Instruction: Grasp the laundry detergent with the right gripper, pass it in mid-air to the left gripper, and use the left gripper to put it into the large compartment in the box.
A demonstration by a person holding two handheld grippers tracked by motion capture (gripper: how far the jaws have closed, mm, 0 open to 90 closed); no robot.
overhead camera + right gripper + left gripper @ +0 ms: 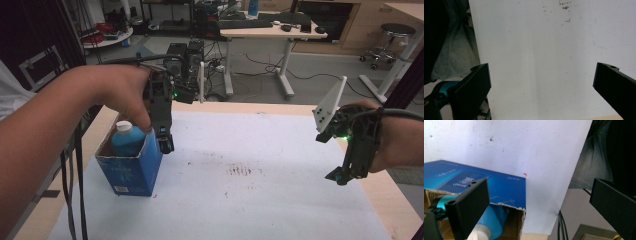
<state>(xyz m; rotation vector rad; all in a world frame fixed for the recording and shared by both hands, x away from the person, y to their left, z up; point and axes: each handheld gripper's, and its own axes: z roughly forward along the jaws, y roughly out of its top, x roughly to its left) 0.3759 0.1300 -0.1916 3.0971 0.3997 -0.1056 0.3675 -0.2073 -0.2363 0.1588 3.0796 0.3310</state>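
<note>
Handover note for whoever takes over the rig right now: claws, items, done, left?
Left claw: open, holding nothing, beside the blue box's right rim.
Right claw: open, holding nothing, above the white sheet at the right.
Blue bottle: standing in the open-topped box, white cap up.
Done: bottle is in the box.
Left: probably just moving both claws clear; box is open.

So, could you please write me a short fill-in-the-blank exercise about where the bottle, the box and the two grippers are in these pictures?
1. The blue bottle with the white cap stands inside an open blue ____.
2. The box sits on a white sheet near the table's ____ edge in the high view.
3. The left gripper hangs beside the box with its jaws ____.
4. Between the jaws of the right gripper there is ____.

Missing words: box; left; open; nothing
</note>
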